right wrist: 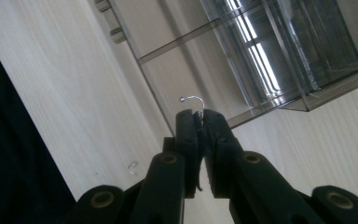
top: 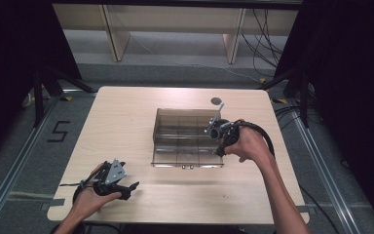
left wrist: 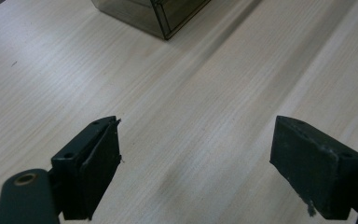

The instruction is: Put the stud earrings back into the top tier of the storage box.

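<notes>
A smoky clear plastic box [top: 187, 136] with several compartments stands at the middle of the wooden table [top: 121, 122]. My right gripper [top: 218, 132] hovers over the box's right side, held in a hand. In the right gripper view its jaws [right wrist: 200, 115] are shut on a small silver hook [right wrist: 192, 99], whose curved end sticks out past the tips above a compartment of the box [right wrist: 261, 56]. My left gripper [top: 128, 189] rests at the front left of the table. Its jaws [left wrist: 196, 154] stand wide open over bare wood, with the box's corner [left wrist: 154, 14] farther off.
A second small silver hook [right wrist: 132, 168] lies on the table beside the box. A dark round spot [top: 216, 101] marks the table behind the box. Wooden frames and loose cables stand on the floor beyond the far edge.
</notes>
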Available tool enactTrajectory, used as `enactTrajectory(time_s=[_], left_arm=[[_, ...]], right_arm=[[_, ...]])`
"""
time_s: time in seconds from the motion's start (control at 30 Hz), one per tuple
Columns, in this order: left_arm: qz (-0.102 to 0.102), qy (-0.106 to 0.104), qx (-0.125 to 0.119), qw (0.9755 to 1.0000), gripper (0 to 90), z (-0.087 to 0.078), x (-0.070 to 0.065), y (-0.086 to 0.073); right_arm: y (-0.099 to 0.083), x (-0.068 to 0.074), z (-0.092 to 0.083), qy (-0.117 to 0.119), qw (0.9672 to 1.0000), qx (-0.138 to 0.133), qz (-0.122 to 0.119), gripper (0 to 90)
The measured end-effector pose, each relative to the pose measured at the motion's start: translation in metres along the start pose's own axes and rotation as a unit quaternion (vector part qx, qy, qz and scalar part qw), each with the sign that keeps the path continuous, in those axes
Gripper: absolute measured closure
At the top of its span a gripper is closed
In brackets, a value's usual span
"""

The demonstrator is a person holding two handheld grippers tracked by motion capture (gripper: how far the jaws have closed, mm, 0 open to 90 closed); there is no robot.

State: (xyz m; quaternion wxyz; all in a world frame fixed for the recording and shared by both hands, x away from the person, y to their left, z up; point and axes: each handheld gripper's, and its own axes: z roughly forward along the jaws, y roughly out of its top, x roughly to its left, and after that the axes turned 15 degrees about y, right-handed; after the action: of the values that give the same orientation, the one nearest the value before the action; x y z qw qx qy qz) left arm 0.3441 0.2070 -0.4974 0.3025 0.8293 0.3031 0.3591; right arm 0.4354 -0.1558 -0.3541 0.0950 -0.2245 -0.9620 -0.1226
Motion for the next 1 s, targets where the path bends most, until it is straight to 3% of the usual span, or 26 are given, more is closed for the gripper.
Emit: enactTrajectory(time_s=[0.2, 0.4, 0.43, 0.5, 0.53, 0.67, 0.7, 0.77, 0.83, 0.93, 0.97, 1.0], left_arm=[[-0.003, 0.000, 0.002, 1.0000, 15.3, -0.001, -0.001, 0.000], [0.002, 0.000, 0.001, 1.0000, 15.3, 0.000, -0.001, 0.000], [-0.004, 0.000, 0.001, 1.0000, 15.3, 0.000, -0.002, 0.000], [0.000, 0.001, -0.002, 1.0000, 15.2, 0.001, -0.001, 0.000], [0.002, 0.000, 0.000, 1.0000, 15.3, 0.000, 0.000, 0.000], [-0.005, 0.000, 0.000, 1.0000, 15.2, 0.000, -0.001, 0.000], [0.000, 0.001, -0.001, 1.0000, 15.3, 0.000, 0.000, 0.000], [0.002, 0.000, 0.000, 1.0000, 15.3, 0.000, 0.000, 0.000], [-0.011, 0.002, -0.002, 0.9999, 15.3, 0.000, -0.002, 0.000], [0.006, -0.001, 0.001, 1.0000, 15.3, 0.000, 0.000, 0.000], [0.003, -0.001, -0.001, 1.0000, 15.2, 0.000, 0.000, 0.000], [0.005, 0.001, -0.001, 1.0000, 15.2, 0.000, 0.000, 0.001]], right_arm=[[0.006, -0.007, 0.009, 0.000, 0.9999, 0.009, 0.012, 85.9], [0.014, -0.012, 0.018, 0.008, 0.9998, 0.018, 0.007, 85.8], [0.014, -0.013, 0.019, 0.009, 0.9997, 0.022, 0.004, 85.8], [0.015, -0.015, 0.021, -0.001, 0.9995, 0.031, 0.000, 85.7], [0.016, -0.014, 0.023, 0.008, 0.9995, 0.027, 0.012, 85.6], [0.018, -0.017, 0.028, 0.005, 0.9993, 0.034, 0.012, 85.2], [0.019, -0.016, 0.030, 0.018, 0.9992, 0.028, 0.020, 84.7], [0.019, -0.017, 0.032, 0.017, 0.9992, 0.031, 0.016, 82.6], [0.018, -0.019, 0.031, 0.016, 0.9995, 0.026, 0.010, 81.6], [0.015, -0.016, 0.025, 0.011, 0.9998, 0.012, 0.015, 78.7], [0.013, -0.015, 0.023, 0.009, 0.9999, 0.007, 0.009, 78.1], [0.011, -0.012, 0.019, 0.005, 0.9998, 0.006, 0.019, 78.0]])
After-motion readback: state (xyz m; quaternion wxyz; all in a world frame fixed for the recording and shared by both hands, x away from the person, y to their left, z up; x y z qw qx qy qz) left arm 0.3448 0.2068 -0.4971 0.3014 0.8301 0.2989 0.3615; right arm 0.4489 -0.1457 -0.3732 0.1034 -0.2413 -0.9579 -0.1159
